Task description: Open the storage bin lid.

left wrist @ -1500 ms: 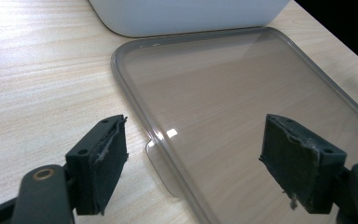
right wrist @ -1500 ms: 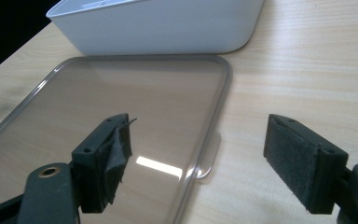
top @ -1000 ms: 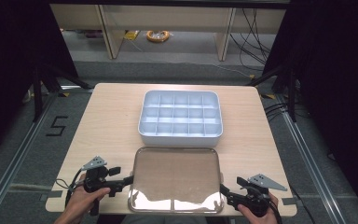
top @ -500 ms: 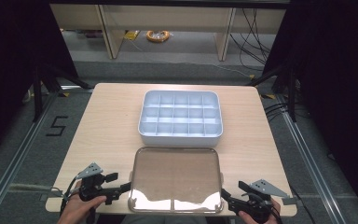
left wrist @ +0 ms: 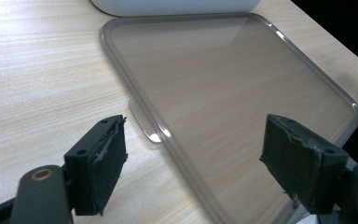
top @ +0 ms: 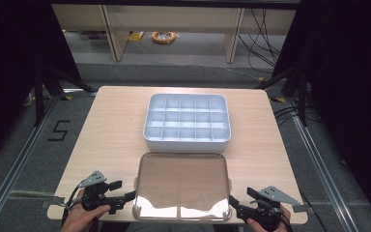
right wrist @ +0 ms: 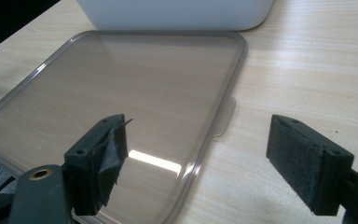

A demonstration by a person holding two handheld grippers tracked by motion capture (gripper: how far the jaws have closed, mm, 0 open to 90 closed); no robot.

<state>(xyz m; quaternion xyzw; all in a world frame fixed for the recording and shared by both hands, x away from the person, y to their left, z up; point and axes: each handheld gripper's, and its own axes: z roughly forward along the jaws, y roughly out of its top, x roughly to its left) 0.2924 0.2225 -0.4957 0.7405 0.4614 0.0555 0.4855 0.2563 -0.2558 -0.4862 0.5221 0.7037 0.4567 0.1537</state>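
A clear plastic lid (top: pixel 182 186) lies flat on the wooden table (top: pixel 111 130) near its front edge. Just behind it stands a white box (top: pixel 187 121) divided into several empty compartments. My left gripper (top: pixel 128 195) is open at the lid's left edge; in the left gripper view the lid (left wrist: pixel 214 88) and its small side tab (left wrist: pixel 143 122) lie ahead of the open gripper (left wrist: pixel 198 163). My right gripper (top: pixel 236 209) is open at the lid's front right corner; in the right gripper view the open gripper (right wrist: pixel 200 163) faces the lid's (right wrist: pixel 135 88) right rim and its tab (right wrist: pixel 224 119). Neither gripper holds anything.
The white box's near wall (left wrist: pixel 172 5) (right wrist: pixel 177 14) runs along the far side of the lid. Bare tabletop lies left and right of both. The lid's front edge sits close to the table's edge. Dark floor, cables and shelving surround the table.
Both grippers have drawn back slightly toward the table's front edge, staying open. The lid and the box have not moved.
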